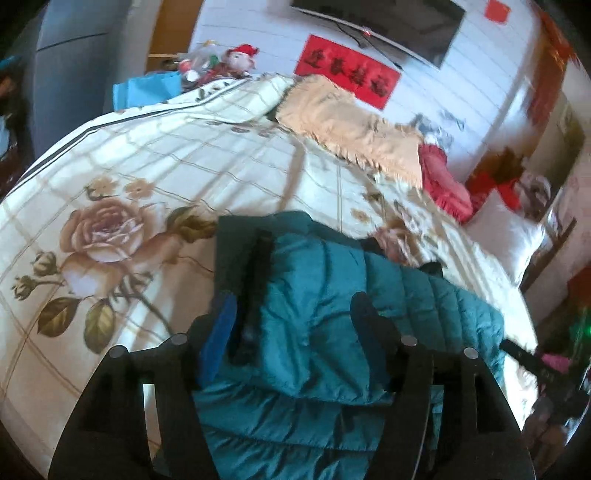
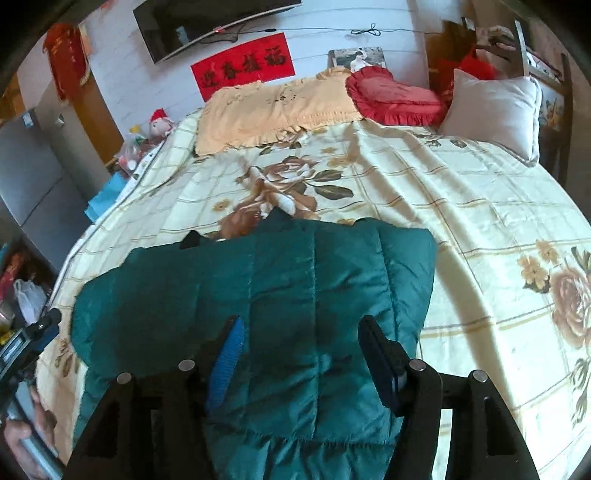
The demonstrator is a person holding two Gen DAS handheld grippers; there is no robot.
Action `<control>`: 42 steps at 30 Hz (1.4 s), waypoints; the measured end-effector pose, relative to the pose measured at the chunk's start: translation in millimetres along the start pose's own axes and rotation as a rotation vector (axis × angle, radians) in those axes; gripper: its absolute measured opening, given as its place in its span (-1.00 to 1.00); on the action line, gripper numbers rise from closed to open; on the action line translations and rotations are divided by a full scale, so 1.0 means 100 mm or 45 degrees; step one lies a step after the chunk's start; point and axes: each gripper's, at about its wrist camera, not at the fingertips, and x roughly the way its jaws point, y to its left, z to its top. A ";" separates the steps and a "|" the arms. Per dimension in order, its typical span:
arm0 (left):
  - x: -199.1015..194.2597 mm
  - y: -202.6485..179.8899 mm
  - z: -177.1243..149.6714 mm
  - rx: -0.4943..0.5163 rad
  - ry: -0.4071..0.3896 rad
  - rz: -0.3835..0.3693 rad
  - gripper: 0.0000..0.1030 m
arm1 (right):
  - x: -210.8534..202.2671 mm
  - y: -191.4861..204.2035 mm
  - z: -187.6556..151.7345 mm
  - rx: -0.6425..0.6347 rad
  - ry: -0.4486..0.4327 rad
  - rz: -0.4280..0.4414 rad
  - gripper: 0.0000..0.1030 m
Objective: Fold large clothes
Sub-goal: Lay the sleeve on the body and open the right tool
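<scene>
A teal quilted puffer jacket lies folded on the floral bedspread, its dark zipper edge up at the left. My left gripper is open just above the jacket, with nothing between its fingers. In the right wrist view the jacket lies flat as a quilted panel, with a black piece showing at its far left edge. My right gripper is open above the jacket's near part. The left gripper's body and the person's hand show at the left edge of the right wrist view.
On the bedspread, at the bed's far end, are a peach blanket, a red heart cushion and a white pillow. A TV and a red banner hang on the wall. Toys and a blue bag sit beside the bed.
</scene>
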 end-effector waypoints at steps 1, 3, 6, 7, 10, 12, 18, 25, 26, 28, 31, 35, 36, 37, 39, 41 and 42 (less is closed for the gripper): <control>0.09 -0.05 -0.01 0.031 0.015 0.032 0.25 | 0.04 0.03 0.02 -0.007 0.002 -0.003 0.20; 0.30 -0.10 -0.02 0.083 0.051 0.126 0.25 | 0.20 0.10 0.05 -0.031 0.014 -0.016 0.20; 0.66 -0.04 -0.03 0.079 0.160 0.189 0.27 | 0.48 0.17 0.09 -0.069 0.029 -0.075 0.21; 0.73 0.00 -0.03 0.062 0.175 0.181 0.31 | 0.55 0.17 0.09 -0.072 0.039 -0.086 0.21; 0.83 0.02 -0.04 0.057 0.184 0.173 0.44 | 0.80 0.14 0.08 -0.070 0.092 -0.118 0.22; 0.84 0.00 -0.06 0.080 0.176 0.198 0.44 | 0.85 0.14 0.08 -0.090 0.084 -0.144 0.22; 0.83 0.00 -0.10 0.107 0.158 0.202 0.44 | 0.36 0.12 0.03 -0.080 0.030 -0.064 0.22; 0.82 -0.03 -0.13 0.122 0.133 0.215 0.45 | 0.14 0.14 -0.37 -0.200 0.070 -0.126 0.22; 0.82 -0.04 -0.13 0.126 0.129 0.216 0.49 | 0.23 0.10 -0.41 -0.195 0.100 -0.153 0.23; 0.83 -0.05 -0.14 0.141 0.123 0.224 0.52 | 0.38 0.05 -0.48 -0.187 0.125 -0.165 0.24; 0.83 -0.06 -0.13 0.145 0.123 0.233 0.53 | 0.39 0.08 -0.49 -0.208 0.118 -0.188 0.24; 0.68 -0.04 -0.14 0.140 0.133 0.239 0.52 | 0.16 0.01 -0.48 -0.161 0.119 -0.146 0.24; 0.65 -0.03 -0.15 0.140 0.129 0.238 0.52 | 0.06 -0.02 -0.49 -0.149 0.098 -0.129 0.25; 0.58 -0.01 -0.16 0.141 0.120 0.234 0.52 | -0.04 -0.06 -0.50 -0.146 0.075 -0.125 0.26; 0.50 0.01 -0.18 0.142 0.110 0.224 0.52 | -0.15 -0.10 -0.52 -0.144 0.051 -0.133 0.27; 0.41 0.02 -0.21 0.144 0.095 0.224 0.52 | -0.20 -0.14 -0.53 -0.126 0.048 -0.124 0.27; 0.38 0.02 -0.22 0.150 0.088 0.224 0.52 | -0.20 -0.15 -0.53 -0.119 0.052 -0.123 0.27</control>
